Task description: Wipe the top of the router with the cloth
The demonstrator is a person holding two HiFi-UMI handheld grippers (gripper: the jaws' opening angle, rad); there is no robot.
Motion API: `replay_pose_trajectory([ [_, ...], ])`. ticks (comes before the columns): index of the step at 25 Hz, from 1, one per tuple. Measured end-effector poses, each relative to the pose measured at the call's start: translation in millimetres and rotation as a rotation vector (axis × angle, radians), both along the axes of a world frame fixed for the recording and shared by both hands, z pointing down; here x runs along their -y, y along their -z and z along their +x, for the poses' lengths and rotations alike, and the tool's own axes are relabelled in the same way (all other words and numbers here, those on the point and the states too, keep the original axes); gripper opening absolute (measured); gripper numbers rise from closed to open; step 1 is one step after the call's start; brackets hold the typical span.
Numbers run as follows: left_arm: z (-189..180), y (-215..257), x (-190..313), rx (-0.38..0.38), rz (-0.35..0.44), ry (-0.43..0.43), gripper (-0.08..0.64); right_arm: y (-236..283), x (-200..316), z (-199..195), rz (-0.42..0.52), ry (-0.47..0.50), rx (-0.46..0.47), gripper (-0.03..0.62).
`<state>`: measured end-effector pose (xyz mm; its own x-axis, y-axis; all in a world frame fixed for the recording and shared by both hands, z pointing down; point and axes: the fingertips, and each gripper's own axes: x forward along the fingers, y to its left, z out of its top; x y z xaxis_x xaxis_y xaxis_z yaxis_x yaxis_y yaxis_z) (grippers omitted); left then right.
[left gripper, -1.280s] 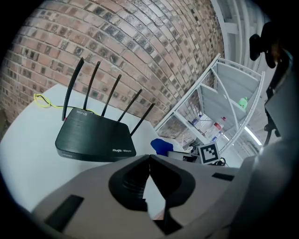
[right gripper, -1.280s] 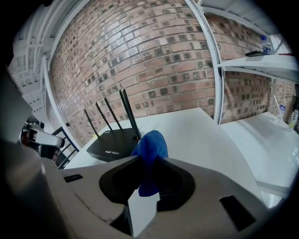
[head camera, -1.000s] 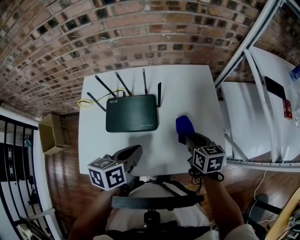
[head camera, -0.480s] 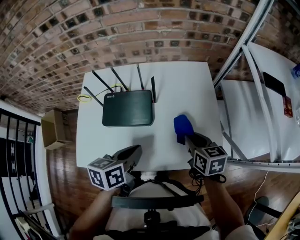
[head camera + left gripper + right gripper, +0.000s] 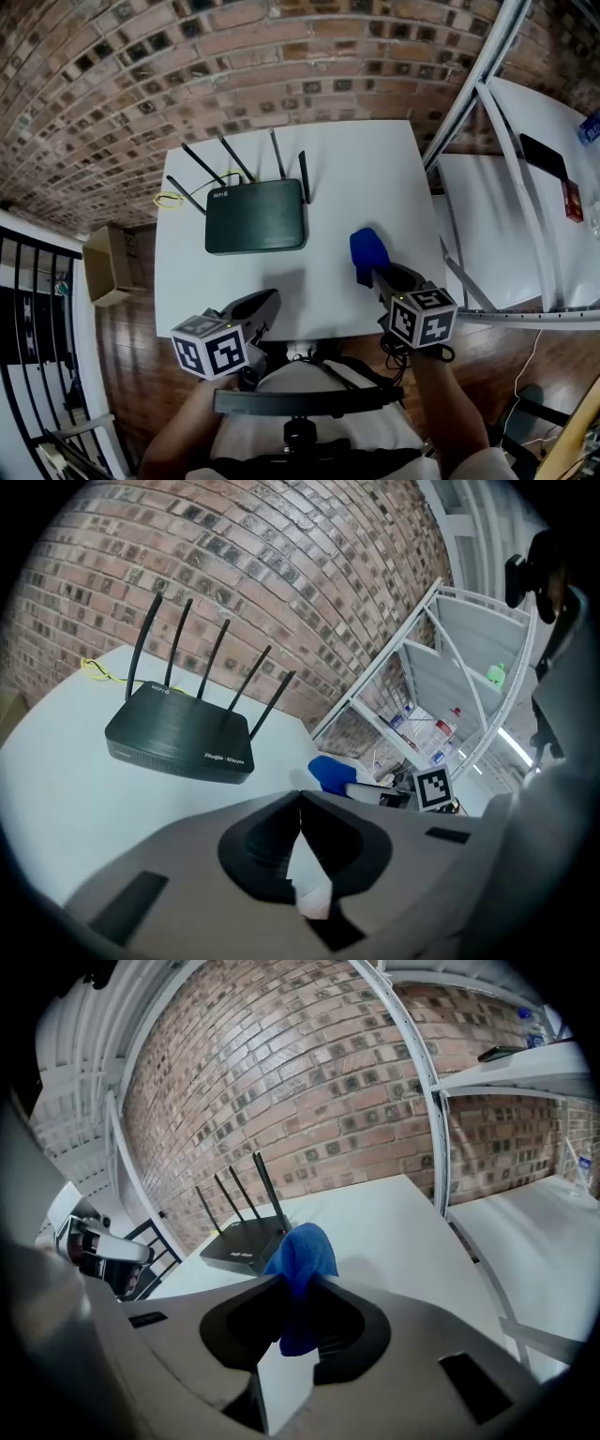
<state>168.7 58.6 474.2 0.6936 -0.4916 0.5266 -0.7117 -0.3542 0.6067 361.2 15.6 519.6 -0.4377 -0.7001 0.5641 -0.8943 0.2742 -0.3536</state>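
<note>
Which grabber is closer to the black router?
Left. The left gripper, shut and empty, is just out from the router's front edge. The right gripper, pinching the blue cloth, is off to the router's right, farther away.

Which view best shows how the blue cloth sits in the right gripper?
The right gripper view: the blue cloth is pinched between the shut jaws of the right gripper, bunched above them and hanging below. The head view shows it only from above, poking forward. The left gripper view catches a small blue patch.
</note>
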Motion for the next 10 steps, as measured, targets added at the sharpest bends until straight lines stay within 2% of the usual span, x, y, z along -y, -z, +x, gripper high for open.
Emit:
replay_pose_trajectory([
  [10,-17,2,5,-0.001,-0.005,0.006,0.029,-3,4,-18,-0.021,0.018,-0.011,0.095],
])
